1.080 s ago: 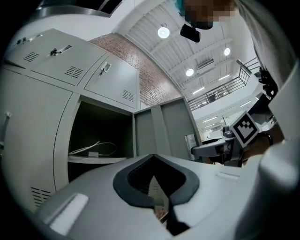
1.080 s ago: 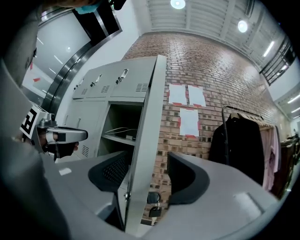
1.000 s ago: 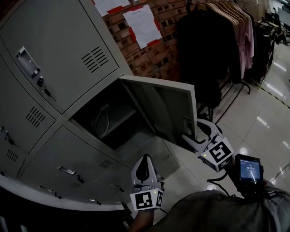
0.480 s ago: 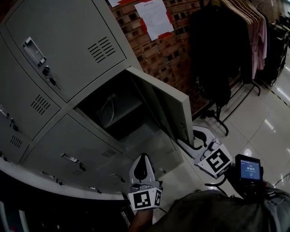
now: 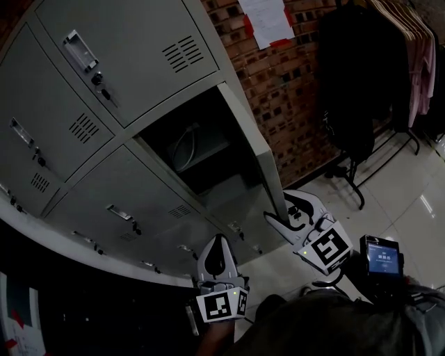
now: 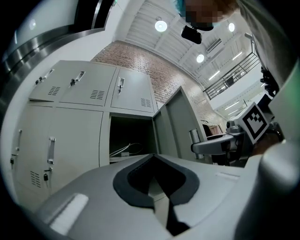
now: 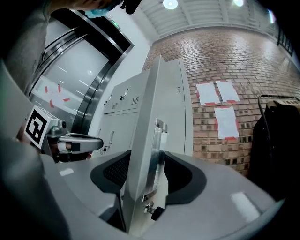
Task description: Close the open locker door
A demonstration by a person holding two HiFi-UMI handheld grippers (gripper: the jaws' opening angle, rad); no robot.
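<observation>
The grey locker door (image 5: 252, 142) stands partly open in front of its dark compartment (image 5: 186, 149), where a white cable lies. My right gripper (image 5: 281, 208) is at the door's lower free edge. In the right gripper view the door edge (image 7: 149, 117) and its metal latch plate (image 7: 158, 140) sit between the jaws of the right gripper (image 7: 145, 173), which are opening. My left gripper (image 5: 218, 243) hangs lower, apart from the lockers, with its jaws together and nothing in them. The left gripper (image 6: 157, 187) points at the compartment (image 6: 129, 140).
Closed locker doors (image 5: 118, 49) surround the open one. A brick wall (image 5: 292, 76) with taped papers (image 5: 268, 21) is to the right. A rack of dark clothes (image 5: 361, 83) stands on the glossy floor (image 5: 410, 208). A small screen (image 5: 379, 257) sits near my right hand.
The door has swung from wide open to a much narrower angle toward the locker. My right gripper has followed its edge leftward. The left gripper has barely moved.
</observation>
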